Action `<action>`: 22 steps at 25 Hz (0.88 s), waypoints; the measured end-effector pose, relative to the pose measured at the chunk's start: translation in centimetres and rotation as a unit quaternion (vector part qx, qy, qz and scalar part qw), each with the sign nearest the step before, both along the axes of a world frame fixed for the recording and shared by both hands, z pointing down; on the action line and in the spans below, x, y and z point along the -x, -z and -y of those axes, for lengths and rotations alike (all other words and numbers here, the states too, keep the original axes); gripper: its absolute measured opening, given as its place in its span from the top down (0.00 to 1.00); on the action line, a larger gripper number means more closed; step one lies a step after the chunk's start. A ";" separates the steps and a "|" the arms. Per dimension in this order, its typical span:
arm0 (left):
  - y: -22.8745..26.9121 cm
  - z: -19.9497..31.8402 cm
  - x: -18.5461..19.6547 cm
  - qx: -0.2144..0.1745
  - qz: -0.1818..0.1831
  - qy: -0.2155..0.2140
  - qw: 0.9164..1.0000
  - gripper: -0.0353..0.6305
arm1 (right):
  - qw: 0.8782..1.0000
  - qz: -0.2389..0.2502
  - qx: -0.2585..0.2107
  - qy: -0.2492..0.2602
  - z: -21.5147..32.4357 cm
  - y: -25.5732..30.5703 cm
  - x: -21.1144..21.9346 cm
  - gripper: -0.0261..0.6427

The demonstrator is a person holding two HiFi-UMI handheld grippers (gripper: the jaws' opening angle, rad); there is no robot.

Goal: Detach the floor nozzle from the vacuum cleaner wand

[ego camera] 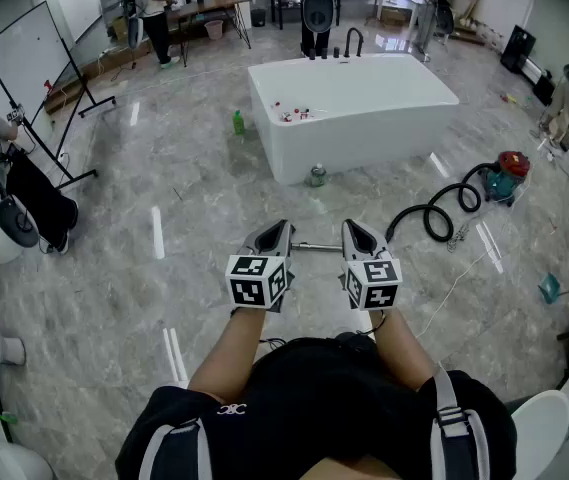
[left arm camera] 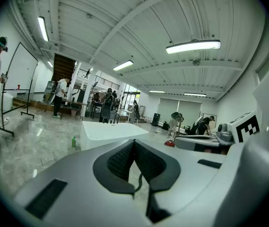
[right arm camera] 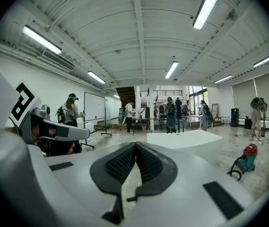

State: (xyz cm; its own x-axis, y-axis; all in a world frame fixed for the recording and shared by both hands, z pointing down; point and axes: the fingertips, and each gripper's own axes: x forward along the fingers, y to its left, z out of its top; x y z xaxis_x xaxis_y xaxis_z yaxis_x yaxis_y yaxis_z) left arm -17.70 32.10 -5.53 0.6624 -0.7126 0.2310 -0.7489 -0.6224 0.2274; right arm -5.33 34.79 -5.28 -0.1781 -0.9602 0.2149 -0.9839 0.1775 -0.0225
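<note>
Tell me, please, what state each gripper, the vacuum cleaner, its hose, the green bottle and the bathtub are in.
Left gripper: shut, empty.
Right gripper: shut, empty.
Vacuum cleaner: upright on the floor.
Hose: looped on the floor, running to the vacuum cleaner.
Green bottle: upright on the floor.
Bathtub: no water visible, small items inside.

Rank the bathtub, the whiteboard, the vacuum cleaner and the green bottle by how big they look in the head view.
1. bathtub, by far the largest
2. whiteboard, seen at a slant and farther off
3. vacuum cleaner, counting its body without the hose
4. green bottle, the smallest
</note>
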 end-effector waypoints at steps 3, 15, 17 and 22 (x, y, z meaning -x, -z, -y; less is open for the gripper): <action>0.0 1.0 -0.1 0.002 0.006 -0.007 1.000 0.94 | 1.000 0.005 0.001 -0.001 1.1 0.1 0.0 0.94; -1.6 10.5 -5.1 0.001 0.036 -0.011 0.999 0.94 | 1.000 0.025 0.003 0.003 11.6 -2.1 -4.8 0.94; -1.7 13.5 -6.6 -0.001 0.037 -0.009 0.999 0.94 | 1.000 0.027 -0.001 0.005 14.7 -2.2 -6.4 0.94; -0.7 21.3 -11.0 -0.009 0.037 -0.001 0.999 0.94 | 1.000 0.023 -0.004 0.018 23.3 -1.4 -10.9 0.94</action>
State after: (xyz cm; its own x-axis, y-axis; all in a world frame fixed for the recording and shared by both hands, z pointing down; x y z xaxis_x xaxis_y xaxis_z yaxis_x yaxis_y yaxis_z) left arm -6.65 10.78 -4.85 0.6461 -0.7156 0.2653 -0.7615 -0.6280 0.1604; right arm 5.55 11.49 -3.84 -0.2216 -0.9548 0.1983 -0.9749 0.2125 -0.0661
